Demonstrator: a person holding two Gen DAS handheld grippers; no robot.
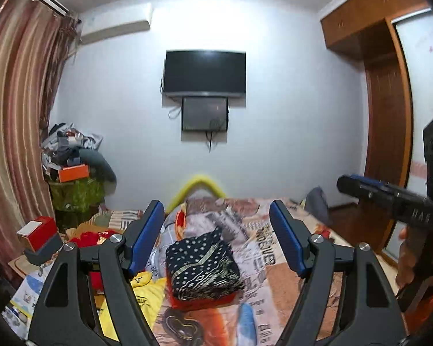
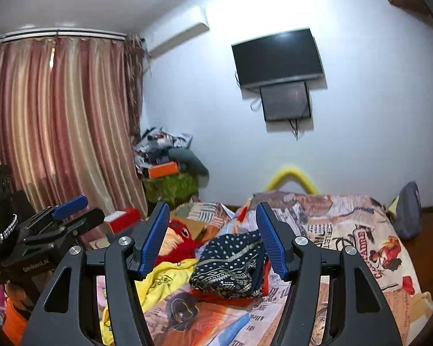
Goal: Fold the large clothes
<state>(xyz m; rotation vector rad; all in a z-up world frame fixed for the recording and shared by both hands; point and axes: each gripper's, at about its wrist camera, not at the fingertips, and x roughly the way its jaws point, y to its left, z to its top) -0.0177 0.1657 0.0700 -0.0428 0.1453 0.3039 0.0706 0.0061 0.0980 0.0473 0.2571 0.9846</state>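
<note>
at the far left a striped curtain (image 1: 17,109) hangs from ceiling to floor, and near its foot a red and white box (image 1: 37,232) stands on a grey one. behind it, in the corner, there is a pile of clutter with an orange box (image 1: 73,173) on top. next comes a yellow garment (image 1: 143,291) which lies crumpled on the bed, with some red cloth (image 2: 182,242) behind it. the left gripper (image 1: 216,236) is in the air above the bed (image 1: 277,262), its fingers wide apart and holding nothing. just beside the yellow garment, on the printed bed cover, lies the folded dark garment (image 1: 203,262) with white dots, resting on an orange piece. the right gripper (image 2: 213,239) is also in the air over it, fingers apart and empty. on the wall above is a black television (image 1: 205,73), and at the far right a wooden wardrobe (image 1: 386,115).
</note>
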